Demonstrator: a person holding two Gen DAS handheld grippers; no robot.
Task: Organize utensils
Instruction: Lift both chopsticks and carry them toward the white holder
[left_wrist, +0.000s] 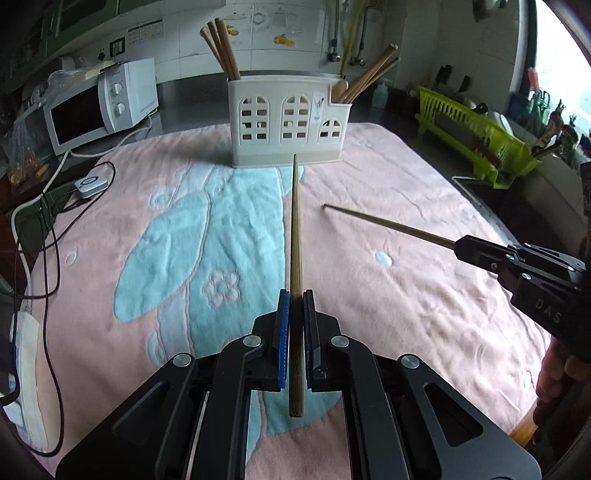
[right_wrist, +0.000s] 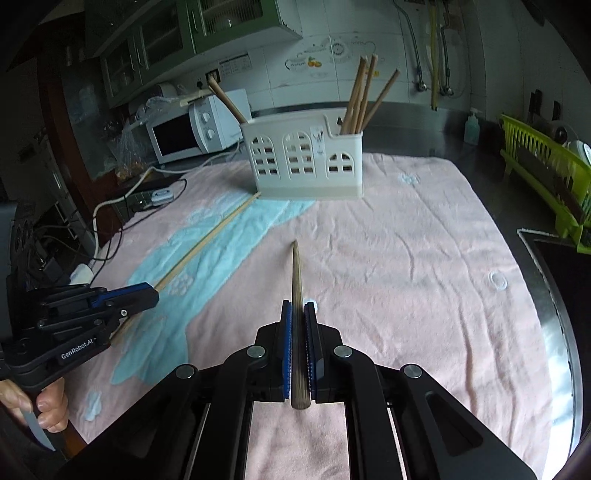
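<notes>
My left gripper (left_wrist: 295, 297) is shut on a wooden chopstick (left_wrist: 295, 229), which points straight ahead at the white house-shaped utensil holder (left_wrist: 288, 122) and is held above the towel. My right gripper (right_wrist: 297, 306) is shut on a second, darker chopstick (right_wrist: 296, 273), held off the cloth with its tip aimed at the holder (right_wrist: 303, 162). Each gripper shows in the other's view: the right gripper (left_wrist: 458, 246) with its chopstick (left_wrist: 388, 223), and the left gripper (right_wrist: 155, 293) with its chopstick (right_wrist: 210, 236). Several chopsticks (left_wrist: 221, 48) stand in the holder's end compartments.
A pink and blue towel (left_wrist: 406, 314) covers the counter. A white microwave (left_wrist: 99, 103) stands at the back left, with cables and a power strip (left_wrist: 26, 332) along the left edge. On the right are a green dish rack (left_wrist: 476, 144) and a sink edge (right_wrist: 554, 258).
</notes>
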